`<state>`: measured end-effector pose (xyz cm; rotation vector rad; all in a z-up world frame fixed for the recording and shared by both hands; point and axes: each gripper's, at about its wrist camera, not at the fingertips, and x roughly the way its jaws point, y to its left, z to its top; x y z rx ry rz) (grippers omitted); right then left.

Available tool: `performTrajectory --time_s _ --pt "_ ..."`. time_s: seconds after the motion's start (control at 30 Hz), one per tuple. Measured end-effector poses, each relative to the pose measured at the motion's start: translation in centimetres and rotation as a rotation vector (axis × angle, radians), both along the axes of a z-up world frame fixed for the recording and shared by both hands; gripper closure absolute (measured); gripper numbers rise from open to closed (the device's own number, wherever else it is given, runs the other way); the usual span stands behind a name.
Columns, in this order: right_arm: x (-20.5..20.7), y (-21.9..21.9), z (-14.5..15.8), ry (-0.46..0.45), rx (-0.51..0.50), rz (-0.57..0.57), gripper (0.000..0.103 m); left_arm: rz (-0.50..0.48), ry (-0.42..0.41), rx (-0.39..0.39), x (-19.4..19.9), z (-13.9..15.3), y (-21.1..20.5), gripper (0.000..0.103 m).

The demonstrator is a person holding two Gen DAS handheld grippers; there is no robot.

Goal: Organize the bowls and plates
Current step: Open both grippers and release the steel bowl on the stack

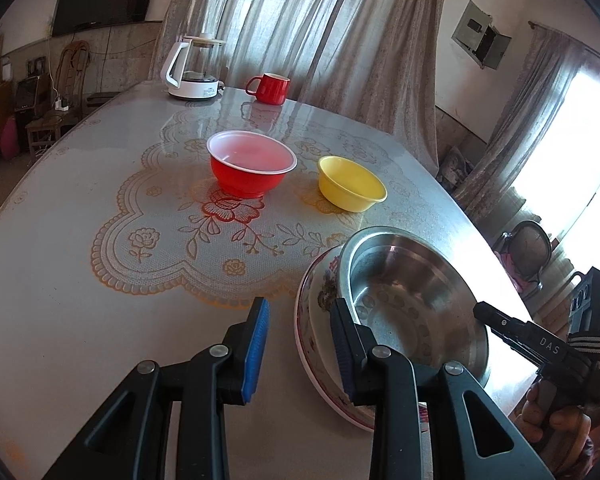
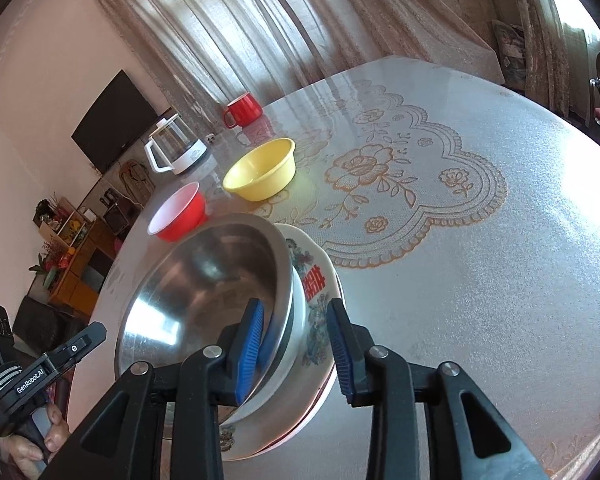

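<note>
A steel bowl (image 1: 400, 300) (image 2: 204, 280) sits nested in a white floral plate (image 1: 320, 292) (image 2: 316, 300) at the near edge of the table. My right gripper (image 2: 296, 344) straddles their near rims: one blue pad is inside the steel bowl, the other outside the plate, and a gap shows at the outer pad. My left gripper (image 1: 300, 344) is open at the plate's left side, with only the plate's edge and bare table between its pads. A red bowl (image 1: 252, 168) (image 2: 180, 212) and a yellow bowl (image 1: 350, 184) (image 2: 260, 170) stand apart, farther back on the lace mat.
A red mug (image 1: 270, 88) (image 2: 242, 110) and a glass kettle (image 1: 194, 68) (image 2: 176, 152) stand at the table's far edge, in front of curtains. The round table (image 1: 60, 280) (image 2: 500, 280) has a glossy cover. A hand (image 1: 556, 420) grips the other tool at the table's edge.
</note>
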<state>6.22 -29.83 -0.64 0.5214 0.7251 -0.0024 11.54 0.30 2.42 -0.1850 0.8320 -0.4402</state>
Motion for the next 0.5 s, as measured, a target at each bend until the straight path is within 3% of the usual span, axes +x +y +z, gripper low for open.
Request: performTrajectory --time_s 0.3,0.5 --pt "1.0 -0.9 3.3 -0.050 -0.041 0.024 0.070 0.001 0.042 0.057 2.4 -0.3 -0.5 0.071" --pt "1.2 -1.2 3.5 -0.055 -0.052 0.086 0.070 -0.065 -0.004 0.112 2.8 -0.4 -1.9 0.070"
